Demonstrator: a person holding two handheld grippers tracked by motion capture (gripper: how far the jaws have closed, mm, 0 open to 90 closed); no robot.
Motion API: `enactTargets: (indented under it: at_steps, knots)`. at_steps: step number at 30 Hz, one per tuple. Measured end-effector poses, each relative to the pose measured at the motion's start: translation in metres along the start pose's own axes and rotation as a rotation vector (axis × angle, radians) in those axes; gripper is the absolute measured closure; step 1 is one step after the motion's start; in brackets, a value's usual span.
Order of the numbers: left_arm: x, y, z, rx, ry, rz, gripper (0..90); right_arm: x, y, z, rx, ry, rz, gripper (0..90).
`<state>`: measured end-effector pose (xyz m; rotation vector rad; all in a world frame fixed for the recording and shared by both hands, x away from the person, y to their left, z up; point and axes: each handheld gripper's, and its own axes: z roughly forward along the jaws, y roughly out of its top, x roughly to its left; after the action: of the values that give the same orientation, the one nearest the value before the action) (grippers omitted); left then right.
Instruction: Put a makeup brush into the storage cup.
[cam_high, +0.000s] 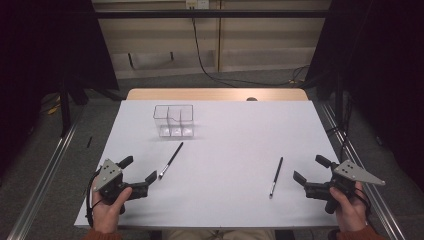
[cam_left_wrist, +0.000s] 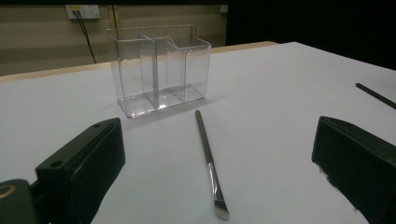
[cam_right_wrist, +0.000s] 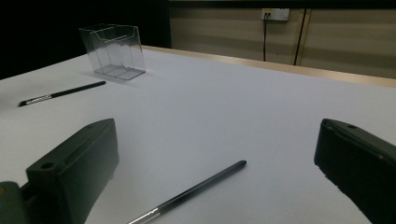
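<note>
While both wide grippers show brushes, left gripper (cam_left_wrist: 219, 154) view reveals organizer (cam_left_wrist: 159, 67) dividers.

A white worktop (cam_high: 225, 165) fills the frame's middle, its tan far edge (cam_high: 217, 94) above, grey floor (cam_high: 90, 125) either side, a beige wall (cam_high: 260, 45) across the top with an outlet (cam_high: 196, 4) and a black cable (cam_high: 200, 50) hanging down.

Left hand-held gripper (cam_high: 140, 169): jaws spread wide, empty, held in left hand (cam_high: 107, 204).
Right hand-held gripper (cam_high: 311, 169): jaws spread wide, empty, held in right hand (cam_high: 350, 207).
</note>
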<state>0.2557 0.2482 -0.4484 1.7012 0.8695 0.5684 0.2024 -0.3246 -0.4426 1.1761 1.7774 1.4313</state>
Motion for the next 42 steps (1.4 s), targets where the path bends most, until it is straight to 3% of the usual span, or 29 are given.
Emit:
enactTargets:
  at_steps: [5,7,15,21,25,31,33,42]
  knots:
    - [-0.001,0.0,-0.001,-0.003,-0.007,-0.019,2.7,0.001,-0.001,0.001,0.005,-0.011,-0.002,0.0]
    - [-0.002,0.001,-0.002,0.011,0.018,-0.013,2.7,0.001,-0.001,0.001,0.007,-0.013,-0.004,0.0]
    - [0.001,0.0,-0.003,0.032,0.007,-0.029,2.7,0.003,-0.001,0.002,0.005,0.006,-0.008,0.0]
    - [-0.006,0.005,-0.005,0.042,-0.023,0.023,2.7,0.006,0.0,0.004,0.011,0.021,-0.009,0.0]
    - [-0.009,0.007,-0.006,0.028,-0.022,0.035,2.7,0.008,0.0,0.004,0.011,0.024,-0.02,0.0]
    - [-0.012,0.013,-0.003,0.007,-0.049,0.027,2.5,0.008,0.0,0.005,0.012,0.027,-0.02,0.0]
    - [-0.009,0.015,0.0,-0.006,-0.083,0.03,1.9,0.008,0.0,0.006,0.015,0.03,-0.025,0.0]
    - [-0.008,0.027,0.016,0.038,-0.103,0.044,1.7,0.008,0.0,0.007,0.017,0.031,-0.022,0.0]
